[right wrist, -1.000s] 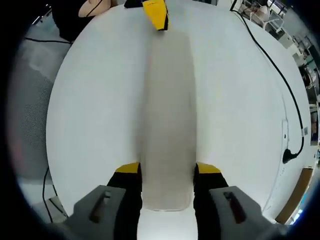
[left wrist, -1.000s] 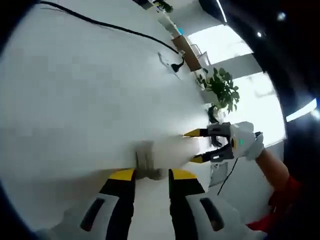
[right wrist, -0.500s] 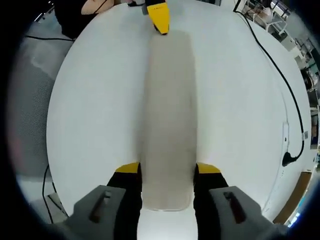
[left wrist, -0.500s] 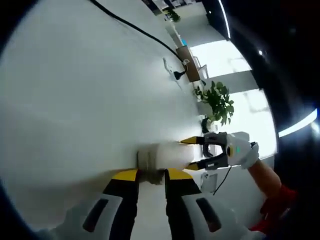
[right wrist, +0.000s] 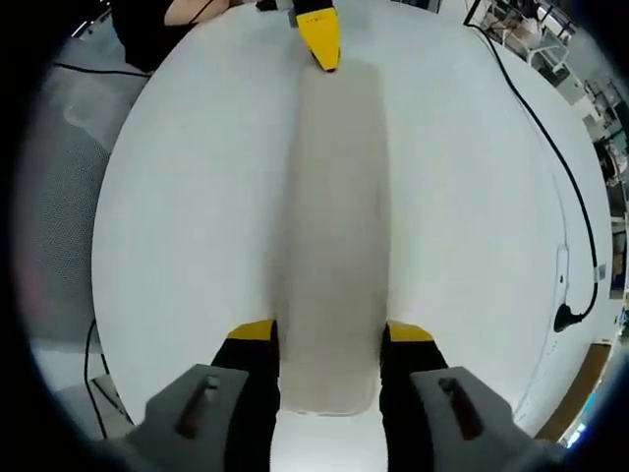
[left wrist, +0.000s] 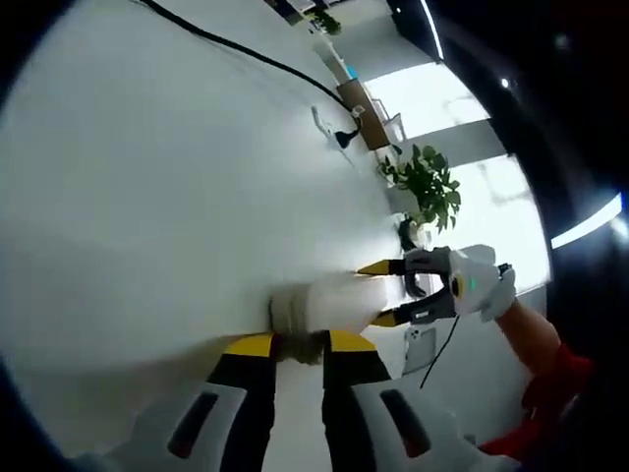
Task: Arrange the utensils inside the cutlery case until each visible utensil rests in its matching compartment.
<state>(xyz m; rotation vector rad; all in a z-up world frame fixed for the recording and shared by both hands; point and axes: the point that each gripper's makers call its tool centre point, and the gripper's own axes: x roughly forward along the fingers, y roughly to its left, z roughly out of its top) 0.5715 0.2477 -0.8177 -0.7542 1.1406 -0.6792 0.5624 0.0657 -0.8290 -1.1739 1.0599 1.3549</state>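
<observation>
A long pale cutlery case [right wrist: 334, 226] lies on the white table [right wrist: 187, 206], its top plain and blurred. In the right gripper view its near end sits between the jaws of my right gripper [right wrist: 331, 334], which press on both sides. The yellow tip of my left gripper [right wrist: 319, 39] touches the far end. In the left gripper view the case [left wrist: 329, 295] runs away to the right. My left gripper [left wrist: 300, 344] is shut on its near end, and my right gripper [left wrist: 383, 292] straddles the other end.
A black cable [right wrist: 545, 138] crosses the table to a plug [right wrist: 565, 317] near its edge, and the same cable [left wrist: 226, 44] shows in the left gripper view. A potted plant [left wrist: 428, 182] stands beyond the table. A red sleeve [left wrist: 550, 383] follows the right gripper.
Both views have shifted slightly with the hands. Both grippers still hold the case by its ends, and it lies in the same place.
</observation>
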